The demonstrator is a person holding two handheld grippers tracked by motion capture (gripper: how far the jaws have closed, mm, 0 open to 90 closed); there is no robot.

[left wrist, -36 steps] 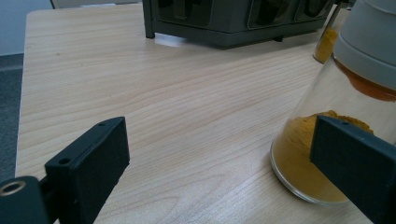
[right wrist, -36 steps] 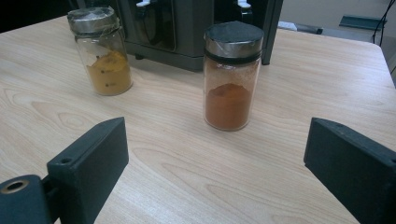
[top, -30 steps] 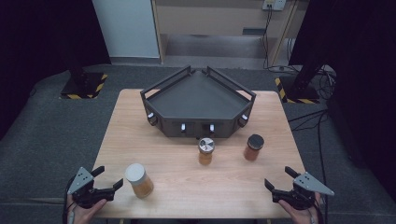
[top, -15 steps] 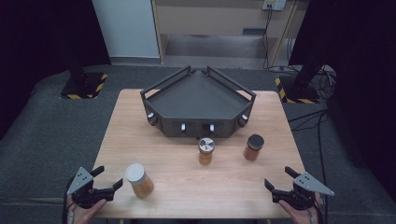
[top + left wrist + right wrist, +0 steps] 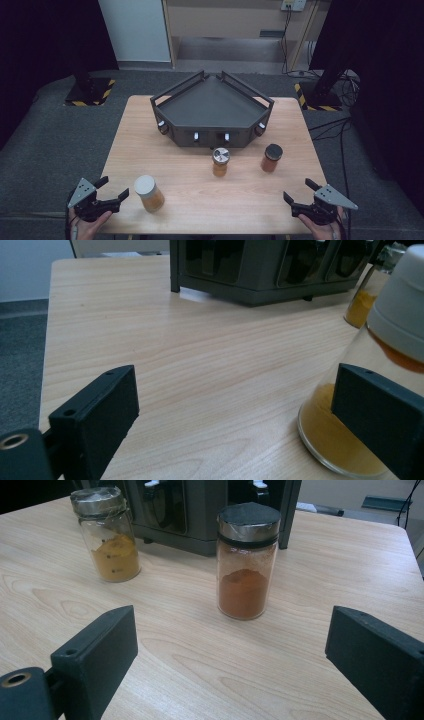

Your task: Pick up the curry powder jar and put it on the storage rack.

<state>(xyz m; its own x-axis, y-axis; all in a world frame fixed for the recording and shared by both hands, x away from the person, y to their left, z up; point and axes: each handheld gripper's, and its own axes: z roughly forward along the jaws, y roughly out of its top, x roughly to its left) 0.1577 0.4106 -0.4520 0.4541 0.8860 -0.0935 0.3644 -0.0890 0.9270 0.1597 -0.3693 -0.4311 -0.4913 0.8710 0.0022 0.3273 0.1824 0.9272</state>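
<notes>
Three spice jars stand on the wooden table (image 5: 200,195). A white-lidded jar (image 5: 148,193) of orange powder is near the front left; in the left gripper view it (image 5: 380,340) rises beside the right jaw. A silver-lidded jar (image 5: 220,161) (image 5: 106,535) of yellow powder sits mid-table. A black-lidded jar (image 5: 271,157) (image 5: 247,560) of red-brown powder stands to its right. My left gripper (image 5: 111,188) (image 5: 235,405) rests open at the front left corner, just left of the white-lidded jar. My right gripper (image 5: 298,191) (image 5: 230,645) is open at the front right, facing the black-lidded jar, with nothing between its jaws.
A dark three-sided rack (image 5: 212,107) with knobs along its front occupies the back half of the table. Grey carpet surrounds the table, with cables on the floor at the right (image 5: 335,125) and stand bases with yellow-black tape (image 5: 90,92).
</notes>
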